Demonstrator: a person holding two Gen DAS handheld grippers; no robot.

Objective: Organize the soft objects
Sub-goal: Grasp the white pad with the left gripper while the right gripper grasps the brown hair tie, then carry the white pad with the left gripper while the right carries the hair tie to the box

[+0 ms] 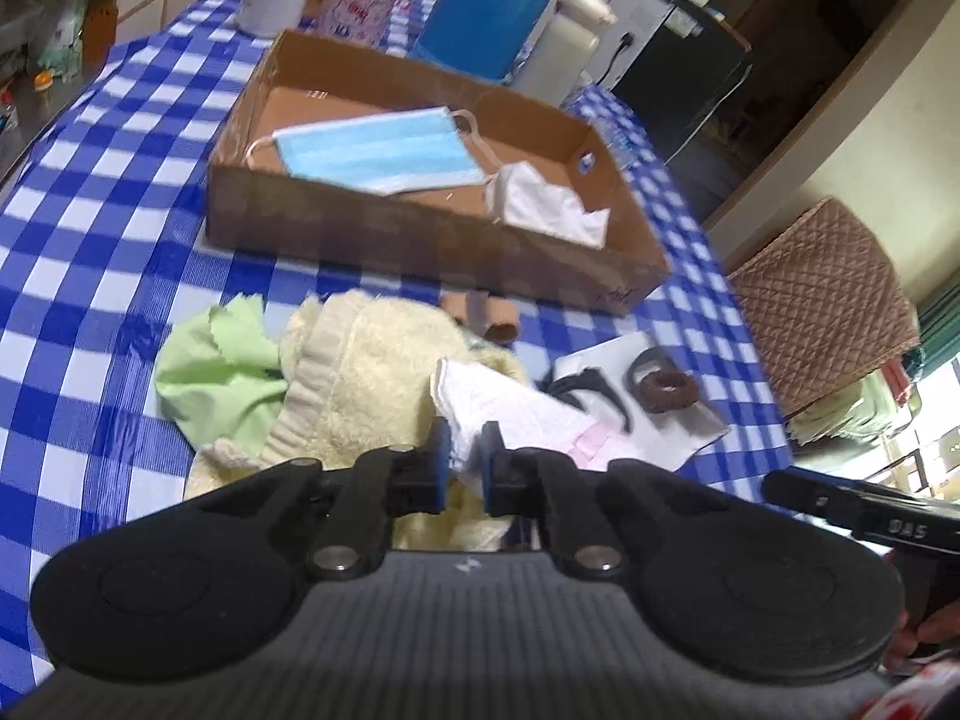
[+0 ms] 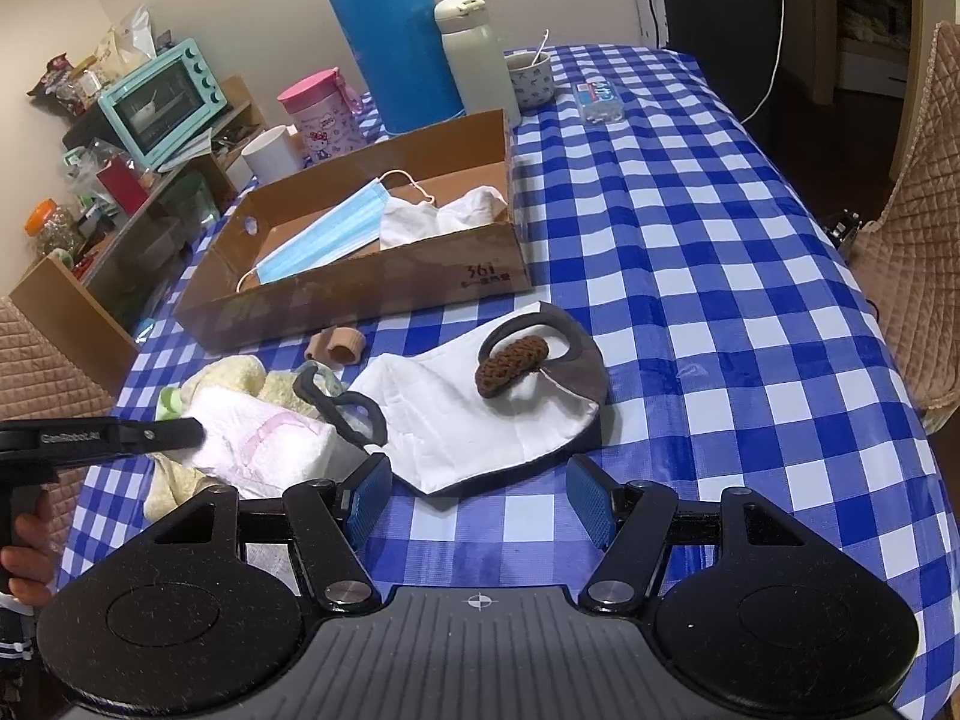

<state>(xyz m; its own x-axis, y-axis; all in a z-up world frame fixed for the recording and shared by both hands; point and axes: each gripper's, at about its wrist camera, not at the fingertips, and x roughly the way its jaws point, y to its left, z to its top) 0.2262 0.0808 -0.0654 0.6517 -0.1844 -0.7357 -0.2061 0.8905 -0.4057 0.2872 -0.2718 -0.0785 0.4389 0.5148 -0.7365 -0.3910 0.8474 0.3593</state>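
My left gripper (image 1: 467, 441) is shut on a white folded towel with pink trim (image 1: 510, 408), which rests on a cream fluffy towel (image 1: 372, 372); the white towel also shows in the right wrist view (image 2: 264, 444). A green cloth (image 1: 222, 366) lies to the left. A cardboard box (image 1: 420, 240) holds a blue face mask (image 1: 378, 150) and a white cloth (image 1: 552, 204). My right gripper (image 2: 477, 498) is open and empty, just in front of a white and grey face mask (image 2: 480, 414) with a brown knitted hair tie (image 2: 510, 363) on it.
A tan rolled band (image 2: 336, 348) lies before the box. Behind the box stand a blue thermos (image 2: 390, 30), a pale bottle (image 2: 474, 54), a pink cup (image 2: 321, 114), a white cup (image 2: 273, 153) and a mug (image 2: 531, 78). Quilted chairs (image 2: 924, 240) flank the checked table (image 2: 720, 240).
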